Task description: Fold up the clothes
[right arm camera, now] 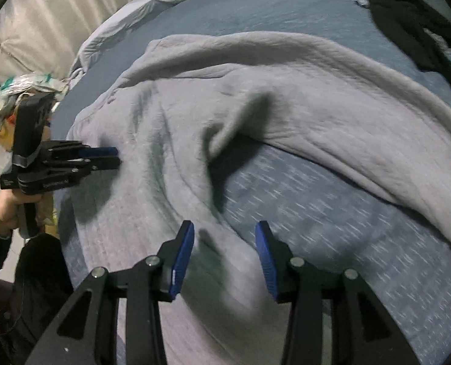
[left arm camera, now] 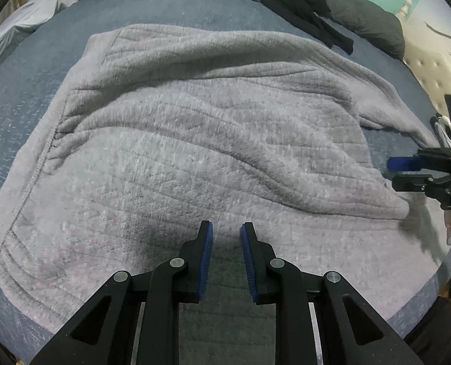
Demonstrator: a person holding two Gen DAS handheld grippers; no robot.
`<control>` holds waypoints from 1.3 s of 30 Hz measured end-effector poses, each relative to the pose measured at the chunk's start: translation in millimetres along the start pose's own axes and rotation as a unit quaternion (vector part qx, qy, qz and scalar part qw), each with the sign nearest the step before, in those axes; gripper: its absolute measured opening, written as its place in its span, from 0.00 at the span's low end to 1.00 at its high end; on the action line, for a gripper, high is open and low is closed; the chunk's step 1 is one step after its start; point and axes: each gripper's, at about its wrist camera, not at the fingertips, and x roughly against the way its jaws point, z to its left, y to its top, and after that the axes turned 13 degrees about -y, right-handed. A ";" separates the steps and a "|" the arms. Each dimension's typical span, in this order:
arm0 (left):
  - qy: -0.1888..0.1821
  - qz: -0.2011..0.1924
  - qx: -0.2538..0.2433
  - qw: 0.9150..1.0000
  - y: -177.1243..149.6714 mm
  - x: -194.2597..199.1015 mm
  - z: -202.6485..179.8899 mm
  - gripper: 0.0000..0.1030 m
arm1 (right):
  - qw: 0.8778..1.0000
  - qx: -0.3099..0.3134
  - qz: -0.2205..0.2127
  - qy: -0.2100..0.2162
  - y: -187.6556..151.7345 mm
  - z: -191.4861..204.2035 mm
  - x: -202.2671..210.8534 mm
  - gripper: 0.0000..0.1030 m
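A grey fleece garment [left arm camera: 195, 140] lies spread and creased on a blue bedsheet [left arm camera: 164, 6]. My left gripper [left arm camera: 227, 231] hovers open just over its near part, with nothing between the blue pads. In the right wrist view a fold of the same garment [right arm camera: 286, 97] stands up in the middle, with bare sheet [right arm camera: 331, 213] beside it. My right gripper [right arm camera: 225, 231] is open above the garment's near edge and holds nothing. Each gripper shows in the other's view: the right gripper [left arm camera: 395, 172] at the garment's right side, the left gripper [right arm camera: 109, 158] at its left side.
A black garment [left arm camera: 301, 9] [right arm camera: 417, 30] lies at the far side of the bed, against a dark blanket [left arm camera: 368, 18]. A tufted headboard [left arm camera: 432, 70] is at the right. Light grey bedding [right arm camera: 134, 15] and a curtain [right arm camera: 36, 21] are at the left. A person's hand [right arm camera: 0, 213] holds the left gripper.
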 end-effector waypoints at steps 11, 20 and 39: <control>0.003 0.006 -0.004 1.000 -1.4 -8.5 3.8 0.21 | 0.996 -0.055 -0.045 -0.055 12.5 -14.8 12.6 0.03; 0.009 0.013 -0.006 1.000 -0.5 -12.3 4.2 0.21 | 0.993 -0.098 -0.052 -0.050 -0.1 -33.9 24.1 0.04; 0.033 0.029 -0.022 0.999 3.6 -20.0 -1.6 0.21 | 0.915 -0.290 -0.011 -0.282 -282.6 -250.4 210.6 0.43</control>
